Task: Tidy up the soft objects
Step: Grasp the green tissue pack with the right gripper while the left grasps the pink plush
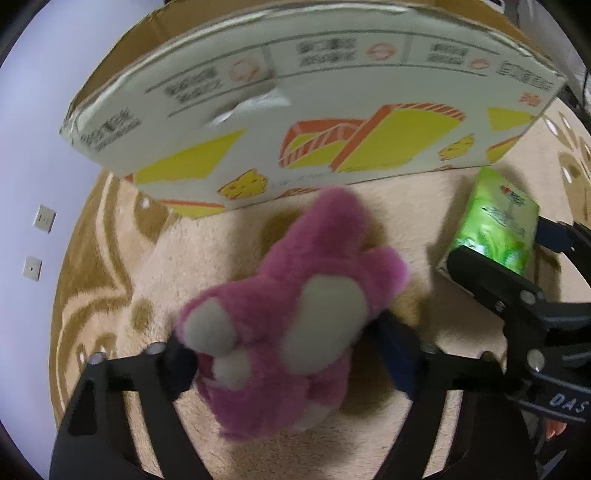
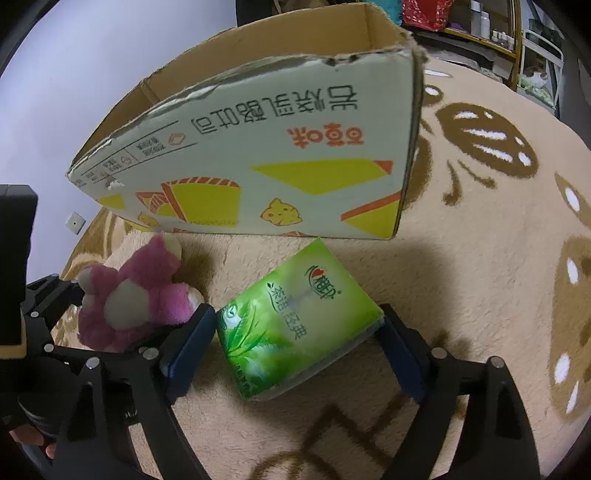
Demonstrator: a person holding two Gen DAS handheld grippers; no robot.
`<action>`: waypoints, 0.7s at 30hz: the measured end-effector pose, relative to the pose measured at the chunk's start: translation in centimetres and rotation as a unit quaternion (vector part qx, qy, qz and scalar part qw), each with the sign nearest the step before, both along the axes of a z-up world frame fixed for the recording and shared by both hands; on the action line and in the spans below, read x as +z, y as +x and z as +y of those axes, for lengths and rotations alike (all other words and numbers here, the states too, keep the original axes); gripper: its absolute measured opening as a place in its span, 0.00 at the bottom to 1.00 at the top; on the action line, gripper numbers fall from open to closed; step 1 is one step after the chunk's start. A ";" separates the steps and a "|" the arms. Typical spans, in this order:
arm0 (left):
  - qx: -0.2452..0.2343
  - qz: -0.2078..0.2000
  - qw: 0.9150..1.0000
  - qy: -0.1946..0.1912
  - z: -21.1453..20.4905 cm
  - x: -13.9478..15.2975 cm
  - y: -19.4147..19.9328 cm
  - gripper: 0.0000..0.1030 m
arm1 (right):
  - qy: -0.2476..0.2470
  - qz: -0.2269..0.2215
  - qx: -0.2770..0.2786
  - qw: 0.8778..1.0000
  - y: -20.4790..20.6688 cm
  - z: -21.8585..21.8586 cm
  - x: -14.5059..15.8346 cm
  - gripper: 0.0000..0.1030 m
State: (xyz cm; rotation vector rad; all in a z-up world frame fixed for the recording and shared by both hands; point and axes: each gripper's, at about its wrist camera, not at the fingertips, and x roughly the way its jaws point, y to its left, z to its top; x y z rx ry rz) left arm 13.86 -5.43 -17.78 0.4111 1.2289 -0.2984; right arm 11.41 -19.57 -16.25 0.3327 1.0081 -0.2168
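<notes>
Both tongs are closed on soft things over a beige rug with brown patterns. Left tongs are clamped on a pink plush toy, the two blue pads pressing into its sides; the toy's grey foot soles face the camera and its body points toward the box. It looks blurred in the left wrist view. From the right wrist view the same toy sits at the left, held in the black fingers of the left tongs, just in front of the box's near left corner.

Right tongs grip a green tissue pack across its width, a blue pad touching each side. The pack is tilted, its far end just before the box wall. In the left wrist view the pack appears at the right, with the right tongs closed around it.

An open cardboard box stands on the rug behind both items, its white printed side with yellow and orange shapes facing the cameras, its top edge torn. A pale wall with two small sockets lies to the left, and shelves show at the far right
</notes>
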 end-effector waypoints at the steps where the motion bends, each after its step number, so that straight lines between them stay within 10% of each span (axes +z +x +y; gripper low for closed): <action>1: -0.003 -0.004 1.000 0.002 -0.1 0.1 -0.1 0.68 | 0.001 -0.002 -0.001 1.000 -0.1 -0.1 0.1 0.86; 21: 0.049 -0.042 0.998 -0.002 3.4 3.2 -1.1 0.54 | 0.031 -0.021 -0.015 0.999 -1.8 -1.1 1.0 0.63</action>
